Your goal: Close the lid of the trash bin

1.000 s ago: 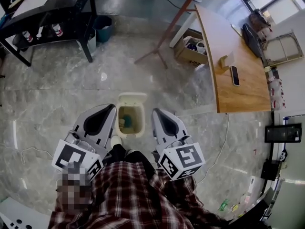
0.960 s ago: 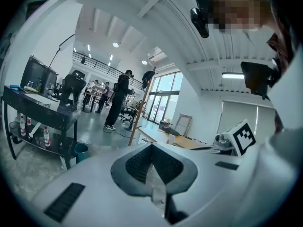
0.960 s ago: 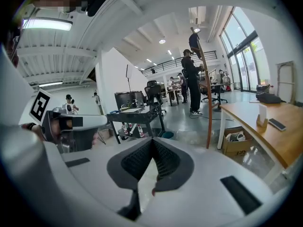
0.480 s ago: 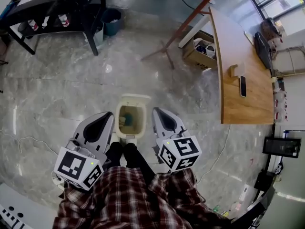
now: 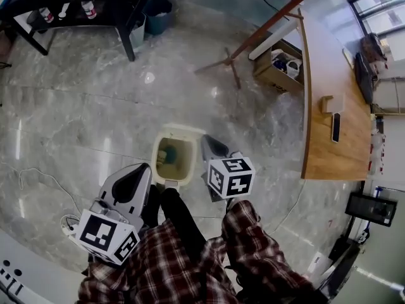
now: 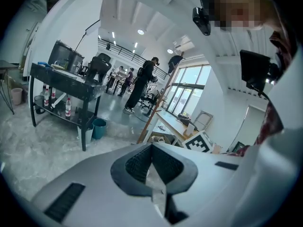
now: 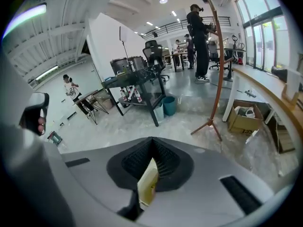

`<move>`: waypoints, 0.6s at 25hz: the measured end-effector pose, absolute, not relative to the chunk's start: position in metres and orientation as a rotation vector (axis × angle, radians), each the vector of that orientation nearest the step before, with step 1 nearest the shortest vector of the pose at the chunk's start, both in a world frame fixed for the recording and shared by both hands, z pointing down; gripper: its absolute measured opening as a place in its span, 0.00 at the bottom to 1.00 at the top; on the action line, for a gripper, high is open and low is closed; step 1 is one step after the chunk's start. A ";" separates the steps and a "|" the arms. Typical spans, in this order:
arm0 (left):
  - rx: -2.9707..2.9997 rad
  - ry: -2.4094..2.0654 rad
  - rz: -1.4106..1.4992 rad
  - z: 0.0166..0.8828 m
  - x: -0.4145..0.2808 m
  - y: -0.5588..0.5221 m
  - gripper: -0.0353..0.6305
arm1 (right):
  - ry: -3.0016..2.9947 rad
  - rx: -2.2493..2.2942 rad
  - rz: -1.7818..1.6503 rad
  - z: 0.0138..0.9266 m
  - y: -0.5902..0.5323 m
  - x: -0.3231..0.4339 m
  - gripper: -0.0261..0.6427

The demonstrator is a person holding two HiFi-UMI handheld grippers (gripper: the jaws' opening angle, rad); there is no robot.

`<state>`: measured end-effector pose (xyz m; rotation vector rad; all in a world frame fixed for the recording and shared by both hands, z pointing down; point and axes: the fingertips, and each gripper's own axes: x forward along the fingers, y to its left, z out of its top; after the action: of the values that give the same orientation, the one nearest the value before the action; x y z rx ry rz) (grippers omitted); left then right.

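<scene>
The cream trash bin (image 5: 158, 160) stands open on the floor in the head view, its lid (image 5: 183, 131) tilted back at the far side and something teal inside. A dark shoe rests at its pedal (image 5: 171, 183). My right gripper (image 5: 208, 140) lies along the bin's right side, its tip near the lid's right corner, with its jaws together. In the right gripper view (image 7: 151, 141) a cream part of the bin (image 7: 148, 186) shows through the gap behind the tips. My left gripper (image 5: 146, 168) hangs shut at the bin's near left, apart from it (image 6: 151, 146).
A wooden desk (image 5: 323, 113) runs along the right, with a cardboard box (image 5: 278, 68) and a wooden stand's legs (image 5: 231, 59) beside it. A black table (image 5: 95, 2) and a teal bucket (image 5: 158, 8) stand far left. Cables (image 5: 38, 176) lie on the floor at left.
The right gripper has lifted and tipped forward, its marker cube now facing up, tip closer to the lid. The left gripper has drawn back toward me. The head view has shifted.
</scene>
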<state>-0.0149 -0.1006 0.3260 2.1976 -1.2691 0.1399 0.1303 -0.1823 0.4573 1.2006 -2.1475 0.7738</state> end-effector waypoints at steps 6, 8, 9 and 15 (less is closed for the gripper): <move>2.143 -1.232 0.175 0.373 -0.007 -0.113 0.07 | -2.100 1.093 0.781 0.525 -0.217 0.118 0.06; 2.134 -1.213 0.188 0.384 -0.003 -0.118 0.07 | -2.083 1.034 0.786 0.543 -0.228 0.116 0.06; 2.128 -1.205 0.194 0.389 -0.002 -0.120 0.07 | -2.073 1.002 0.793 0.551 -0.233 0.116 0.06; 2.052 -1.188 0.204 0.421 0.002 -0.116 0.07 | -2.017 0.788 0.777 0.587 -0.250 0.113 0.06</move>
<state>0.0016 -0.1159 0.4213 2.0523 -1.1884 0.2039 0.1127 -0.2501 0.5869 0.7881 -2.0172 0.7766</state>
